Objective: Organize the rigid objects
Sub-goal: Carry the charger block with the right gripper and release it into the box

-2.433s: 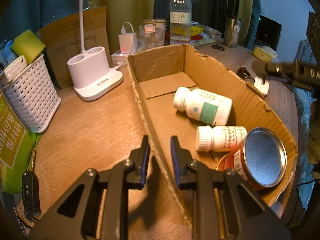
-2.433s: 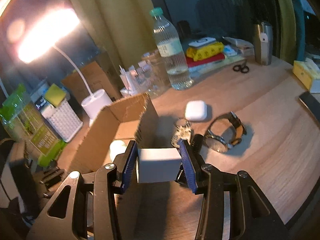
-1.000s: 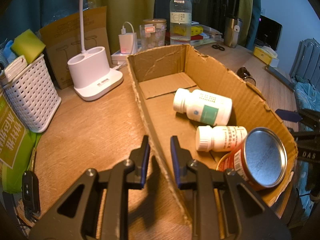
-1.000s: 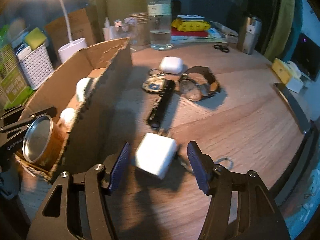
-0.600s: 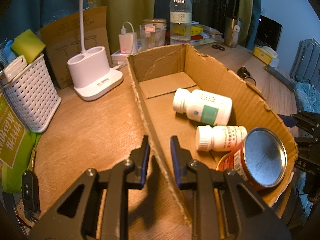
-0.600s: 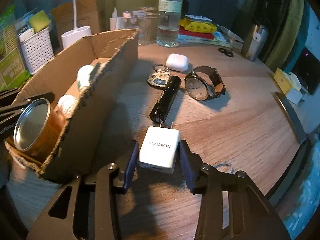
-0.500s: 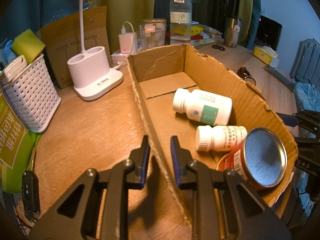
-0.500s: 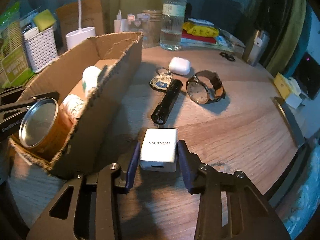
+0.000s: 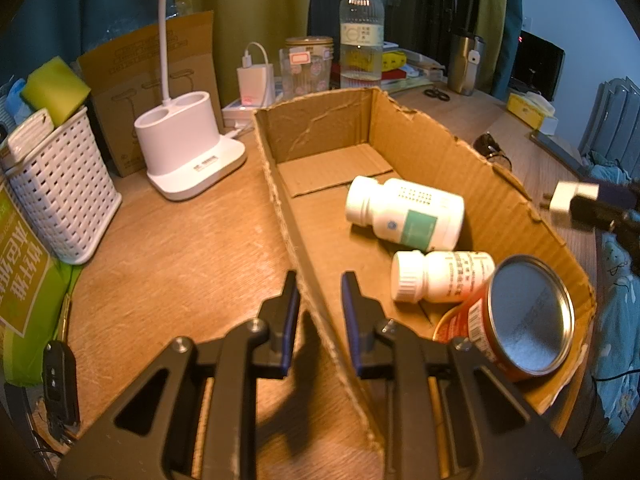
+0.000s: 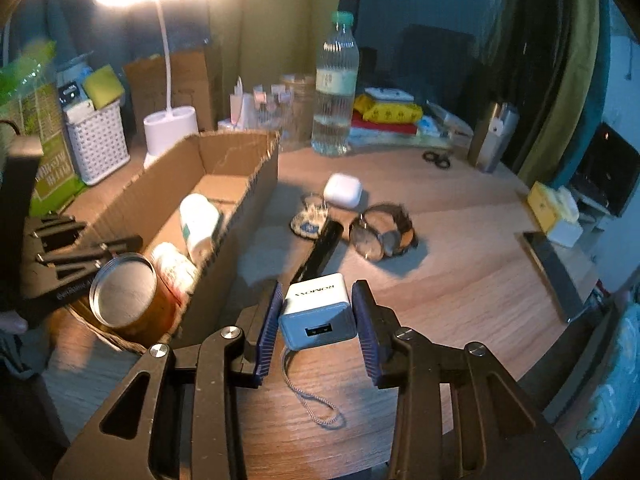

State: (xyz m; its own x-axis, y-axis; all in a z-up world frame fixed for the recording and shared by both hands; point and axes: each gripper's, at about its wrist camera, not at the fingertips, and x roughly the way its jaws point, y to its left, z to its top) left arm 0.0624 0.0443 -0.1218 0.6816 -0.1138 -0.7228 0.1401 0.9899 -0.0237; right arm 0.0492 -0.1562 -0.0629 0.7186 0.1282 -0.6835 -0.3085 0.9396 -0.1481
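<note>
Cardboard box (image 9: pixel 420 136): two bottles (image 9: pixel 404 212), one can (image 9: pixel 520 316) | right tool (image 10: pixel 318 312): one charger (image 10: pixel 316 308)

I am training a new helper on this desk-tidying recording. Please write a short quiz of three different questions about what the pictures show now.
1. True or false: the right hand-held gripper holds a white charger.
2. How many things lie inside the box?
3. What does the left hand-held gripper clamp? A) a can B) the box wall C) a lamp

Key:
1. True. The pads press on both sides of the charger, clear of the desk.
2. Three: two white bottles and one can.
3. B. One finger is outside the wall, one inside.
</note>
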